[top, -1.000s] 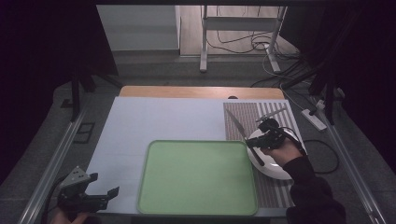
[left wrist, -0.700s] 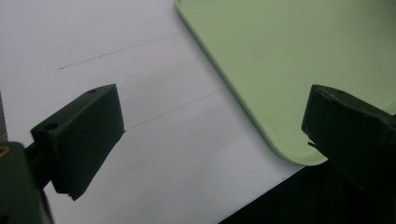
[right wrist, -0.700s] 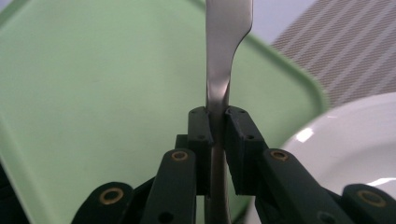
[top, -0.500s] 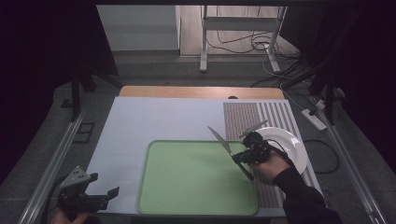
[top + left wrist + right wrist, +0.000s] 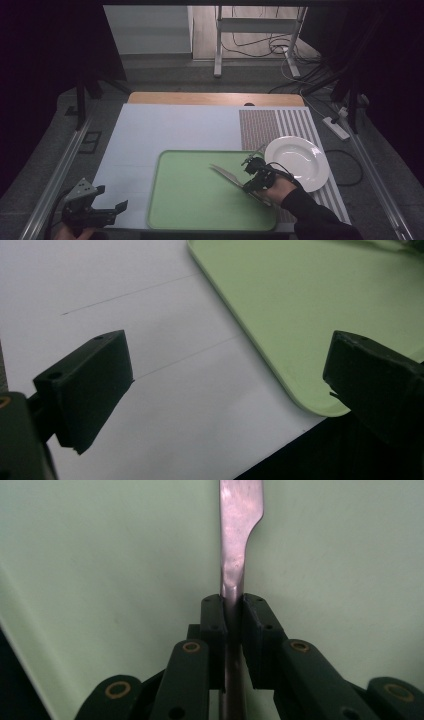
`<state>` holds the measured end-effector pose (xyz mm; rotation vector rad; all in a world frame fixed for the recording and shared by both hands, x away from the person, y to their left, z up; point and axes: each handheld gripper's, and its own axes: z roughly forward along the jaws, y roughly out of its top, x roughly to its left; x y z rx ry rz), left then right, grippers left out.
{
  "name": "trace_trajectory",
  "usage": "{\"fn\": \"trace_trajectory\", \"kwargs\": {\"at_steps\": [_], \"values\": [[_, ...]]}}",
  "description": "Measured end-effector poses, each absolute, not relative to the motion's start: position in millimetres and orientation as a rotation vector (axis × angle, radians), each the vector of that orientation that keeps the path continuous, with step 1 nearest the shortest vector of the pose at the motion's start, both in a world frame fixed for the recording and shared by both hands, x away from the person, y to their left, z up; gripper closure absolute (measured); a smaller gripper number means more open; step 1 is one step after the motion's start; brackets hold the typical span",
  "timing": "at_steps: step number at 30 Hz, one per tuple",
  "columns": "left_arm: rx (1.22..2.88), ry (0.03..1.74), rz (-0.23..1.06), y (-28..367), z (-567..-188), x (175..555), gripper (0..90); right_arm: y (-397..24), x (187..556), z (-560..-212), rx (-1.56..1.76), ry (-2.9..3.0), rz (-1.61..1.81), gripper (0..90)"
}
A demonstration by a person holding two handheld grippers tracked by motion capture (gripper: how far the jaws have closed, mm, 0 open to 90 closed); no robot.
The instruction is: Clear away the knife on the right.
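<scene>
A table knife (image 5: pixel 240 540) is pinched between the right gripper (image 5: pixel 233 611) jaws above the green tray (image 5: pixel 195 200); the left gripper (image 5: pixel 112 210) is held with jaws spread beside it.

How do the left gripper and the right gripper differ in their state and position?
The left gripper is open and holds nothing; the right gripper is shut on a knife. The left is beside the green tray, over white table; the right is over the tray. Both have black jaws.
</scene>
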<state>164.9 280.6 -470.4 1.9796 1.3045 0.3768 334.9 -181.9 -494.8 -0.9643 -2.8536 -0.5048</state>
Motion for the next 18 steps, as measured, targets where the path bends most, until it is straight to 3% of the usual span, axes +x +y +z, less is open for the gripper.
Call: {"fn": "trace_trajectory", "kwargs": {"at_steps": [4,8,18], "values": [[1.984,1.305,0.375,281,-470,165,5.6,-183,340,-487,-0.938,-2.839,-0.617,75.2],[1.986,1.305,0.375,280,-470,166,5.6,-168,337,-480,-0.680,-2.932,-0.747,90.0],[1.987,1.303,0.375,280,-471,166,5.7,-121,351,-506,-0.594,-3.013,-0.702,90.0]]}}
